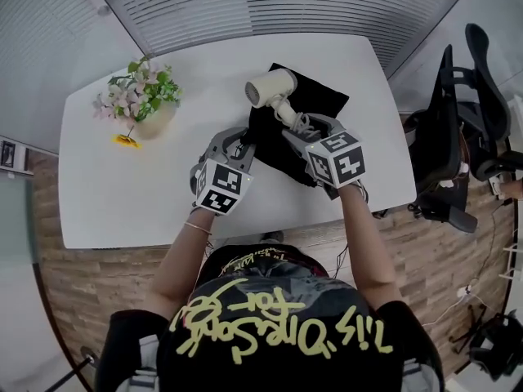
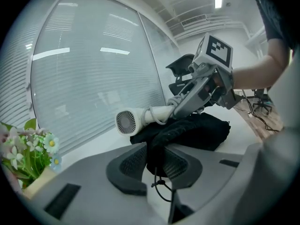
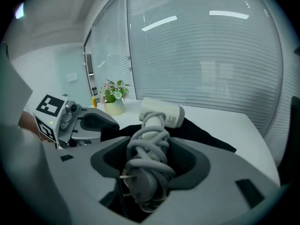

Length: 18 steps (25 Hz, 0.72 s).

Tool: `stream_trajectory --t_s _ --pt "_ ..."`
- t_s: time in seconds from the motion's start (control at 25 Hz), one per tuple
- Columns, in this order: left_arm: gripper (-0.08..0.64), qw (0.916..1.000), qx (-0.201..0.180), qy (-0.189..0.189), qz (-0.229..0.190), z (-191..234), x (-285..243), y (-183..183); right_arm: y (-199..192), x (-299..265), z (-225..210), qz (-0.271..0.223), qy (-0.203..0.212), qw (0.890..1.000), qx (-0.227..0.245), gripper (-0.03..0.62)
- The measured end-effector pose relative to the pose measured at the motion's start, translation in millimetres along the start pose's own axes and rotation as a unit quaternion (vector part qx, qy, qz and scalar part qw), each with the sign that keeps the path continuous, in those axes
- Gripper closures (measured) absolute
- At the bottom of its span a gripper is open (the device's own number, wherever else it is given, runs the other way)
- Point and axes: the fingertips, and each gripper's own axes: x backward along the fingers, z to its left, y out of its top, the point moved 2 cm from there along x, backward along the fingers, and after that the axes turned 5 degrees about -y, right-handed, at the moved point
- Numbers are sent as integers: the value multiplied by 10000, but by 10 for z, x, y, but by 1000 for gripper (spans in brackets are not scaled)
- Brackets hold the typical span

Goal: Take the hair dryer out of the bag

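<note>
The hair dryer (image 1: 270,86) appears clear of the bag, gripped at its cord-wrapped handle and held over the black cloth, with its white head pointing away from the person.

At the far left of the tabletop (image 1: 122,186) stands a pot of flowers (image 1: 143,96), well apart from the work. Next comes the left tool (image 1: 243,141). Its jaws are nearly together on a bunched fold of the black bag (image 2: 197,130) at the near edge. The cloth fills the narrow gap and a drawstring hangs below.

The bag lies flat at mid-table. The dryer's long axis runs above it, from the handle near the person up to the head at the far left.

The right tool (image 1: 298,125) sits to the right. Its jaws stand wide around the handle and its coiled cord, pressing on both sides.

The right hand alone carries the dryer, so the coming move is probably its own. It would take the dryer sideways off the cloth to bare tabletop while the left tool pins the bag.
</note>
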Motion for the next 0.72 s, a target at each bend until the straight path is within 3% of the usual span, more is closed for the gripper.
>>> stream_trajectory --t_s 0.72 --pt "499 9990 316 -310 -96 -14 -35 -106 -244 -519 98 685 -234 9957 570 339"
